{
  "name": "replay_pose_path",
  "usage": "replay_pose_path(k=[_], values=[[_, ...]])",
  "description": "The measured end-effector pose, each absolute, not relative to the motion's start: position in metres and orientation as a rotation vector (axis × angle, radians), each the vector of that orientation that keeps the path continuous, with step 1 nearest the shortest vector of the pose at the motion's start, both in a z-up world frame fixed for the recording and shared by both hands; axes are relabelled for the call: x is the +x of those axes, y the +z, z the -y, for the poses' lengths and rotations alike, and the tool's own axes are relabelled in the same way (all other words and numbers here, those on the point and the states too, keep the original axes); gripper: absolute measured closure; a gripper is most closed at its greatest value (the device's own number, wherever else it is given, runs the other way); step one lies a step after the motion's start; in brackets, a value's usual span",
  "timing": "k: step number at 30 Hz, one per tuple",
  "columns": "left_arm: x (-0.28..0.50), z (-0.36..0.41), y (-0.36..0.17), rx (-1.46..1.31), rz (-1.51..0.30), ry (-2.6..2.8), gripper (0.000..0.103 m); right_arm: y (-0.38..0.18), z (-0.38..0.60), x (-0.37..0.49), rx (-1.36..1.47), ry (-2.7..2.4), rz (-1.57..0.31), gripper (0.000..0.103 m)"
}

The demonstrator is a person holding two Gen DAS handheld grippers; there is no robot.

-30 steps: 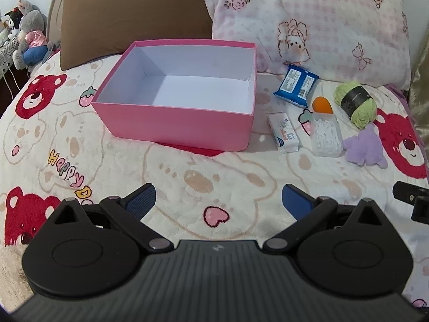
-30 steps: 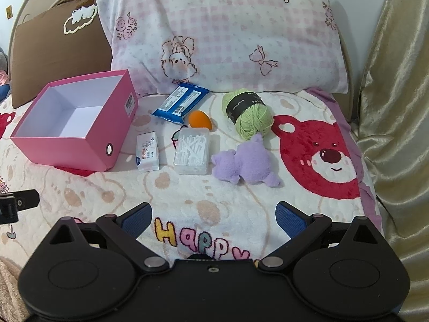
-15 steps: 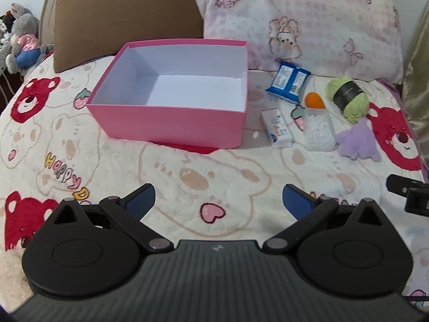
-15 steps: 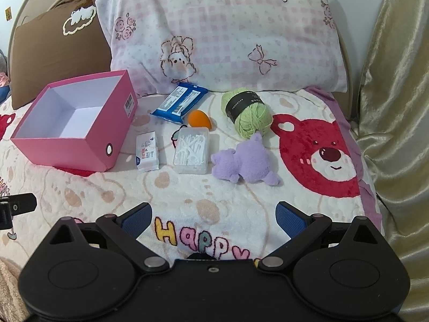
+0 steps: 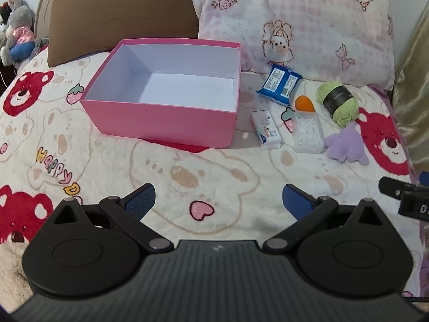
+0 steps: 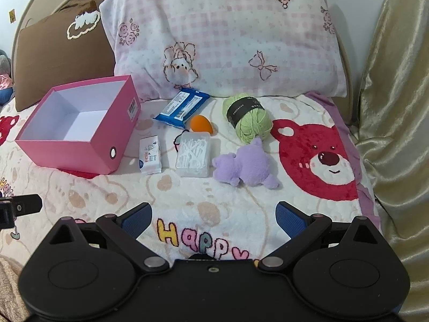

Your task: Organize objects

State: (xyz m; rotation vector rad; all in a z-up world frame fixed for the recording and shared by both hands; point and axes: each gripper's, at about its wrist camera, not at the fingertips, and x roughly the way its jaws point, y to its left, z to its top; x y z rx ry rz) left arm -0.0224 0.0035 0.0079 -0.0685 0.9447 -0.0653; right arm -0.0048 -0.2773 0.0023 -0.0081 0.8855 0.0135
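Found a wide bed [image 6: 214, 201] under everything, covered in a fluffy blanket with bears. Saw a puffy pink pillow [image 6: 228, 40] and a brown pillow [image 5: 120, 13] leaning at the back. Spotted the pink box [image 5: 166, 123] on the left side of the bed, open on top, white inside, with nothing in it. Judged it stiff cardboard, light, best grabbed by one thin wall. Found the left tool [image 5: 217, 196] wide open, gripping nothing, low over the blanket in front of the box. Found the right tool [image 6: 211, 216] wide open too, empty, well apart from the small things. Saw those things in a bunch just right of the box. Noted a green ball of yarn [image 6: 250, 123] with a dark paper band, likely soft and squishy, easy to pinch across the middle. Noted a purple plush toy [image 6: 246, 163], lying flat, touching the yarn, fuzzy and very light; guessed a pinch on its fat body would do. Noted a blue packet [image 6: 182, 107], flat and shiny, maybe slippery, against the pink pillow. Noted a clear plastic case [image 6: 193, 154] full of little white sticks, hard and smooth, best held by its long sides. Noted a small white tissue pack [image 6: 150, 155] nearest the box, soft and crinkly. Noted an orange egg-shaped sponge [image 6: 202, 124], tiny, round, likely to roll away.
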Motion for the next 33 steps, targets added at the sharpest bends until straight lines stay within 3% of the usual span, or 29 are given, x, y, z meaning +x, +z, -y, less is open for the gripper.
replay_pose_path(k=[33], values=[[-0.0225, -0.0003, 0.0029, -0.066, -0.965, -0.032, 0.000, 0.0091, 0.2790, -0.0096, -0.013, 0.026, -0.875, 0.003]])
